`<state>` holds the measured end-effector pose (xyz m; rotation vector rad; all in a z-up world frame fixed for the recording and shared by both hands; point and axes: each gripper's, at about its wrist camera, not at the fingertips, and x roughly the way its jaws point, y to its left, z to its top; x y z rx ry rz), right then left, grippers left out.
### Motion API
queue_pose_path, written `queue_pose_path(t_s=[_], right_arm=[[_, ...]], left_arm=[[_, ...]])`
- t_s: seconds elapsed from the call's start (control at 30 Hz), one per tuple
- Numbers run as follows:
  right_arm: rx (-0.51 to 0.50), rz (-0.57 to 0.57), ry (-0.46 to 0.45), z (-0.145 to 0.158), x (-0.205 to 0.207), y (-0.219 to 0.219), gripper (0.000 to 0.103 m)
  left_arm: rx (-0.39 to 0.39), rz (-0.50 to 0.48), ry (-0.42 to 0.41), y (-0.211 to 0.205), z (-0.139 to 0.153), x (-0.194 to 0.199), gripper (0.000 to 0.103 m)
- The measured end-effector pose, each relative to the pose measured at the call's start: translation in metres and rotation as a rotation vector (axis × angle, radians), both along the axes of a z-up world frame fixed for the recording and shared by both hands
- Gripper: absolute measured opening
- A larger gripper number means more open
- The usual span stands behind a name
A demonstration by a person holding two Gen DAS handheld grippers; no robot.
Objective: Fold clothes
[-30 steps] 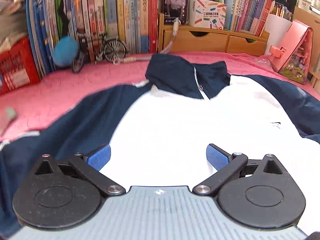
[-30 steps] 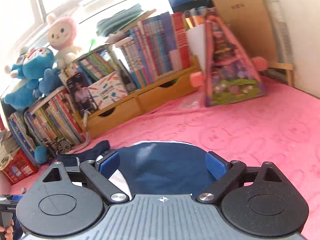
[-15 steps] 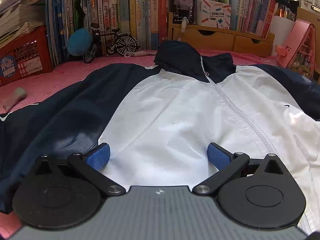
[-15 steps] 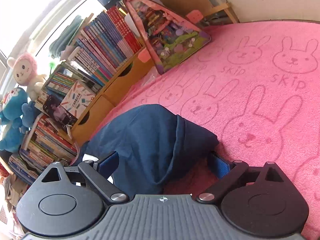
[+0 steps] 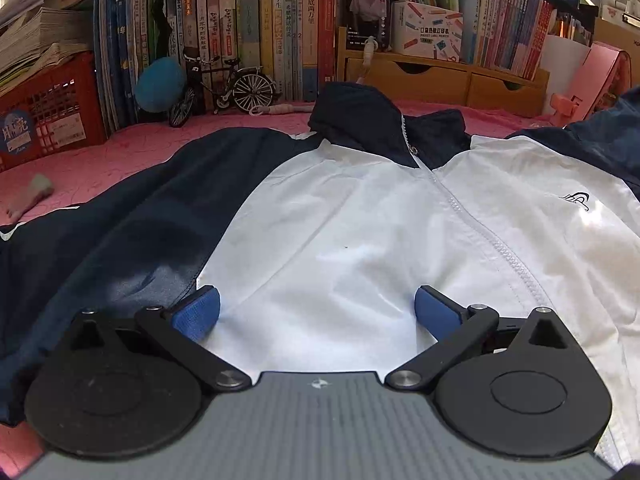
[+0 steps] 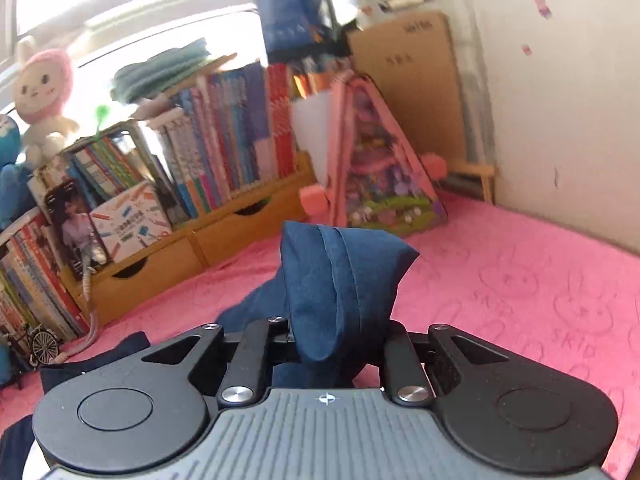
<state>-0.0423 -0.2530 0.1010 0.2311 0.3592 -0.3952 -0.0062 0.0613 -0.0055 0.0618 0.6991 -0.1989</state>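
While my right gripper (image 6: 332,344) pinches navy sleeve (image 6: 340,280), left gripper (image 5: 316,312) gapes empty over jacket (image 5: 360,240); thin grip, sleeve may slip.

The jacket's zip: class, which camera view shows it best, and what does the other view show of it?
The left wrist view. The zip runs in plain sight down the white front from the navy collar. The right wrist view shows none of it, only a navy sleeve pinched in the right hand-held gripper.
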Motion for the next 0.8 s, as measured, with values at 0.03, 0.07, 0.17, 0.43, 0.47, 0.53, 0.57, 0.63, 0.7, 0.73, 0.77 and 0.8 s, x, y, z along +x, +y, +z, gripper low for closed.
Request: queue_pose_path(t_s=[0.03, 0.07, 0.17, 0.43, 0.47, 0.53, 0.57, 0.63, 0.7, 0.73, 0.77, 0.8], right_arm=[[-0.074, 0.092, -0.025, 0.007, -0.002, 0.024, 0.017], [-0.147, 0.187, -0.049, 0.013, -0.005, 0.048, 0.017], [-0.279, 0.536, -0.019, 0.012, -0.013, 0.111, 0.02], [-0.352, 0.872, 0.174, -0.044, -0.054, 0.162, 0.042], [-0.347, 0.879, 0.187, -0.048, -0.059, 0.159, 0.044], [-0.336, 0.898, 0.203, -0.052, -0.072, 0.149, 0.056], [-0.326, 0.906, 0.205, -0.052, -0.078, 0.144, 0.059], [-0.281, 0.925, 0.192, -0.05, -0.087, 0.131, 0.069], [-0.211, 0.93, 0.159, -0.045, -0.092, 0.117, 0.072], [-0.161, 0.913, 0.141, -0.043, -0.092, 0.108, 0.076], [-0.109, 0.895, 0.122, -0.04, -0.091, 0.099, 0.077], [-0.045, 0.86, 0.108, -0.039, -0.085, 0.089, 0.078]], left_arm=[[-0.001, 0.0, 0.0, 0.0, 0.0, 0.0, 0.103], [-0.002, 0.0, 0.0, 0.0, 0.0, 0.0, 0.103], [-0.005, 0.001, 0.0, 0.0, 0.0, 0.0, 0.103], [-0.008, 0.003, -0.001, 0.0, 0.0, 0.0, 0.103], [-0.008, 0.003, -0.001, 0.001, 0.0, 0.0, 0.103], [-0.008, 0.003, -0.001, 0.001, 0.001, 0.0, 0.103], [-0.008, 0.002, -0.001, 0.001, 0.001, 0.0, 0.103], [-0.008, 0.002, -0.001, 0.002, 0.001, 0.0, 0.103], [-0.007, 0.002, -0.001, 0.002, 0.001, 0.0, 0.103], [-0.006, 0.003, -0.001, 0.002, 0.001, 0.0, 0.103], [-0.006, 0.003, 0.0, 0.002, 0.001, 0.0, 0.103], [-0.005, 0.003, 0.0, 0.001, 0.001, 0.0, 0.103]])
